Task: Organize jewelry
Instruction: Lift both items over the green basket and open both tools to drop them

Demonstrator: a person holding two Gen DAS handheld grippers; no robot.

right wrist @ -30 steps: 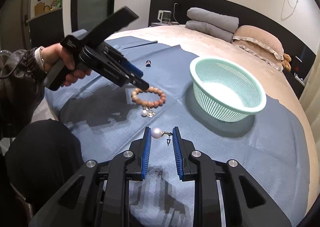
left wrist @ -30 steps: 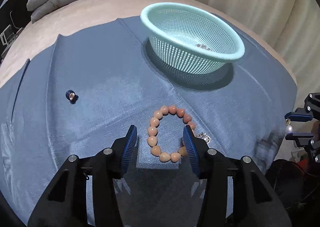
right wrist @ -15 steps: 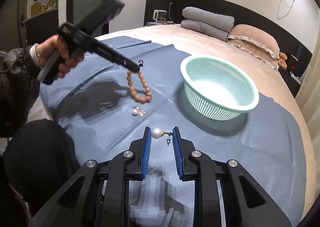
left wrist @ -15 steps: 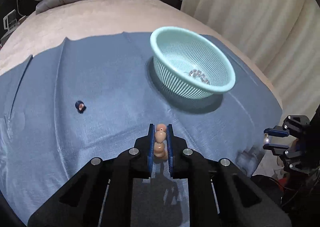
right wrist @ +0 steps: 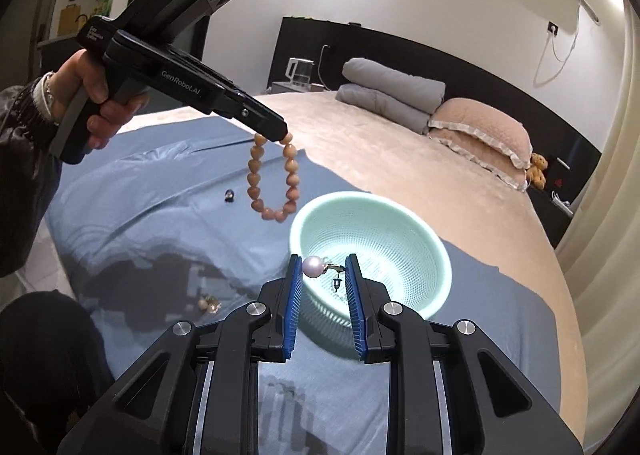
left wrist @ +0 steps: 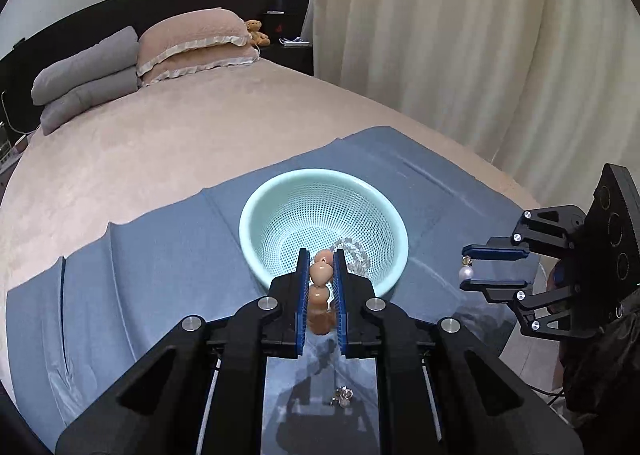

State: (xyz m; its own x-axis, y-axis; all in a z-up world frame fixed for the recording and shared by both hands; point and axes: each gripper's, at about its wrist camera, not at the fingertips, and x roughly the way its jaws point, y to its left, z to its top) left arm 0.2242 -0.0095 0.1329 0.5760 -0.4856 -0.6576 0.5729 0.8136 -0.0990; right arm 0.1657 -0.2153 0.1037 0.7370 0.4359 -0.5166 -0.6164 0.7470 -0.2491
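Between left hand-held gripper (left wrist: 321, 269) fingers, bead bracelet (right wrist: 273, 182).

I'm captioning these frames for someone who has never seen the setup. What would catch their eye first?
The peach bead bracelet dangling from the raised left tool, left of the mint mesh basket on the blue cloth. Next, the pearl earring pinched in the right tool, in front of the basket.

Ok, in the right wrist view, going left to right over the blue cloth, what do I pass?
Pearl earring on the cloth → small dark bead → beaded bracelet hanging from the left tongs → pearl earring in the right tongs → mint basket.
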